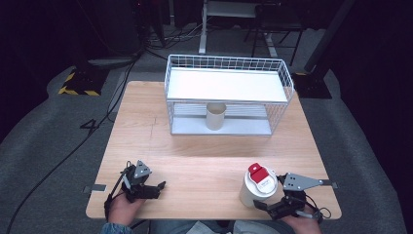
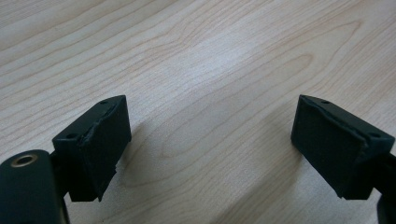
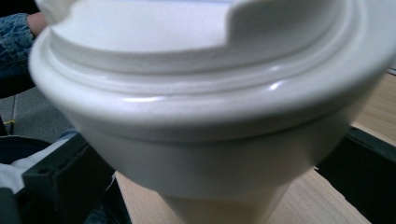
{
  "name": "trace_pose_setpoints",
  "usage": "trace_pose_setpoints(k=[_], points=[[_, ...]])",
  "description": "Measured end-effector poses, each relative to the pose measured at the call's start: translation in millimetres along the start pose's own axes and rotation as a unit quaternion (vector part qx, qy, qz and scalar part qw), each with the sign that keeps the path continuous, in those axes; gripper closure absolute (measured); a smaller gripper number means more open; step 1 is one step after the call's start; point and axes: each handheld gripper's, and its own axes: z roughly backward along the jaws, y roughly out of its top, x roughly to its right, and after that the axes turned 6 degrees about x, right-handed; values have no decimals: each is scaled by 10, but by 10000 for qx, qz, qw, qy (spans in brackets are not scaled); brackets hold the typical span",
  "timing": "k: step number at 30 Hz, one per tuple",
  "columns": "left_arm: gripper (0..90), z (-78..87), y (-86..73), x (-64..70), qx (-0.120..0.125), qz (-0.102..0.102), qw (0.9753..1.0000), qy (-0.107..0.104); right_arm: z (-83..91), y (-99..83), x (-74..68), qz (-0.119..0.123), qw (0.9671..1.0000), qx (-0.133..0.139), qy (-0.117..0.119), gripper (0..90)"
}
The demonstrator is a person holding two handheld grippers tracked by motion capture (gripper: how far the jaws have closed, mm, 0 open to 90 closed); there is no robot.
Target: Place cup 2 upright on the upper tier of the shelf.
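Observation:
A white lidded cup (image 1: 257, 191) with a red tab (image 1: 259, 173) on its lid stands upright near the table's front right edge. My right gripper (image 1: 271, 194) is open around it, one jaw on each side. In the right gripper view the cup (image 3: 205, 116) is very close and blurred, and whether the jaws touch it I cannot tell. My left gripper (image 1: 151, 185) rests open at the front left. In the left gripper view its pads (image 2: 100, 140) stand wide apart over bare wood.
A white wire rack (image 1: 229, 63) with a flat shelf stands at the back middle of the wooden table (image 1: 195, 161). A beige cup (image 1: 215, 116) stands upright under that shelf. Cables and stand legs lie on the floor beyond.

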Motion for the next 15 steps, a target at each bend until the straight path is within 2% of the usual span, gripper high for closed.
trace_pose_setpoints(k=[12, 15], points=[[125, 0, 0, 0, 2, 0, 10000, 0, -151, -42, -19, 57, 10000, -31, -44, 5], [125, 0, 0, 0, 0, 5, 10000, -5, -159, -68, -24, 108, 9999, 100, -30, 96]])
